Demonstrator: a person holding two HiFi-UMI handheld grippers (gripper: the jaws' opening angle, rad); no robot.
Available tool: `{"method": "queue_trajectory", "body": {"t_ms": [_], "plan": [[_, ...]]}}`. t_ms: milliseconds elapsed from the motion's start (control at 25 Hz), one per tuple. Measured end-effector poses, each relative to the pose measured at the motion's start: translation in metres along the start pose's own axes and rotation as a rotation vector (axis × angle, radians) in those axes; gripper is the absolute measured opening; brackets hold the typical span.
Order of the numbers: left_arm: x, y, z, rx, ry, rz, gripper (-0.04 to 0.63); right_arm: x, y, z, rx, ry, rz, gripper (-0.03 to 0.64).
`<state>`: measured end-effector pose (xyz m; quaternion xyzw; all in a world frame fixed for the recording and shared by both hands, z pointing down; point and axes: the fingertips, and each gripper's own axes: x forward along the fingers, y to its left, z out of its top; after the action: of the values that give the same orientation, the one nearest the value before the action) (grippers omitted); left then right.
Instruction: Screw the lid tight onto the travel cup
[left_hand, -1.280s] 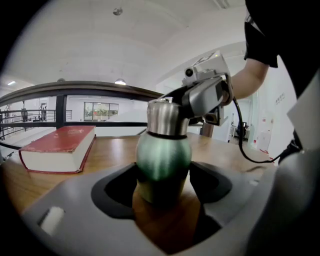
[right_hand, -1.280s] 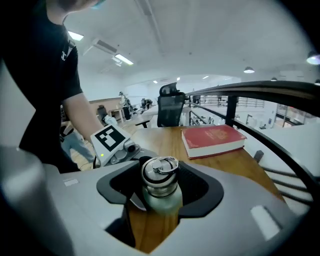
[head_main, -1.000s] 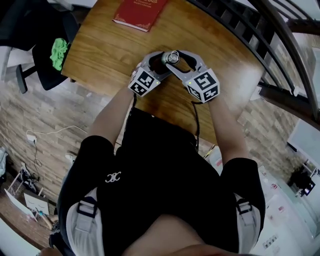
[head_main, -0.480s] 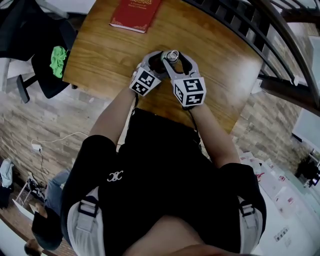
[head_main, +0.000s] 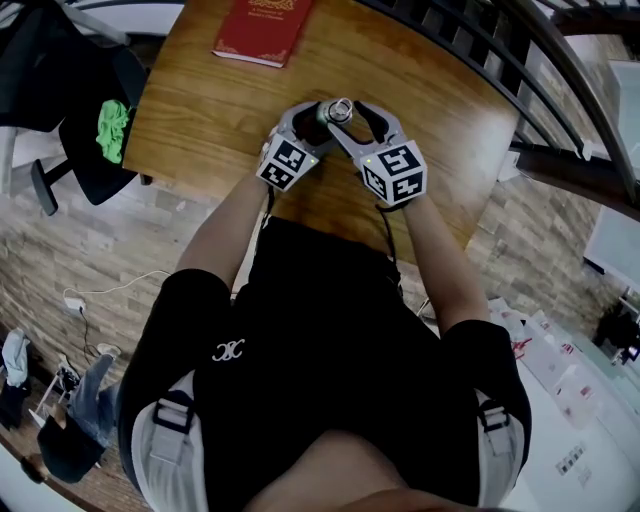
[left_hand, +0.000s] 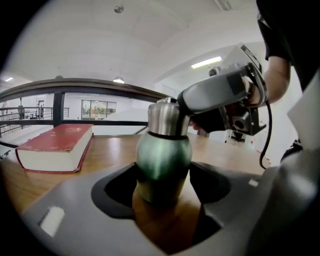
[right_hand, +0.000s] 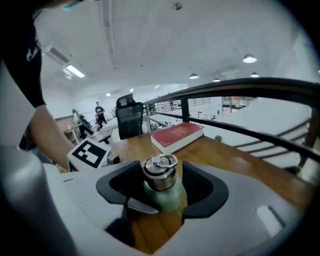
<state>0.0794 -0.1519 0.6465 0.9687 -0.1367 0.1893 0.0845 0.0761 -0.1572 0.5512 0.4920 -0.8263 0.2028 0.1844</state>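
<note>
Wooden table (head_main: 200, 110) — travel cup (left_hand: 162, 155), red book (head_main: 257, 28); railing (head_main: 470, 50) behind.

Setting. A curved tabletop of warm brown wood (head_main: 200, 110) fills the upper middle of the head view. A red hardcover book (head_main: 258, 28) lies flat near its far edge. A dark curved metal railing (right_hand: 250, 85) on upright bars runs close behind the table. Beyond it is a bright, open white hall. At the table's left end stands a black office chair (head_main: 75, 90) with a bright green cloth (head_main: 112, 128) lying on it. The floor (head_main: 80, 250) is laid with pale tiles in a brick pattern. Overhead, a smooth white ceiling (right_hand: 150, 35) carries long strip lights (right_hand: 75, 71) and small round lamps (right_hand: 249, 59), which give even, diffuse light.
</note>
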Motion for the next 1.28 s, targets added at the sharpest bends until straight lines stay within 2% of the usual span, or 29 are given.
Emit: {"method": "queue_trajectory", "body": {"t_ms": [80,160,240,440,560,720,1080,1280], "plan": [[0.0,-0.001,-0.001,-0.001,-0.001,-0.002,0.385,0.0,0.005,0.001,-0.178,0.071,0.075,0.261],[-0.001,-0.001,-0.001,-0.001,0.0,-0.001,0.385,0.003,0.008,-0.007,-0.388,0.187,0.15,0.262],[-0.001,0.0,0.0,-0.001,0.001,0.002,0.385,0.009,0.005,-0.016,-0.548,0.301,0.205,0.262],[0.0,0.0,0.002,-0.003,0.001,-0.005,0.385,0.015,0.01,-0.015,-0.715,0.42,0.322,0.27],[-0.001,-0.001,0.0,0.019,0.006,-0.013,0.383,0.014,0.015,-0.018,-0.803,0.442,0.342,0.249],[-0.001,-0.002,0.0,0.031,0.006,-0.017,0.383,0.012,0.014,-0.017,-0.733,0.408,0.292,0.247],[0.0,-0.001,-0.003,0.035,0.015,-0.015,0.383,0.013,0.01,-0.015,-0.536,0.282,0.114,0.244],[0.0,-0.001,-0.006,0.009,0.041,-0.021,0.385,0.013,0.01,-0.014,-0.481,0.238,0.082,0.247]]}}
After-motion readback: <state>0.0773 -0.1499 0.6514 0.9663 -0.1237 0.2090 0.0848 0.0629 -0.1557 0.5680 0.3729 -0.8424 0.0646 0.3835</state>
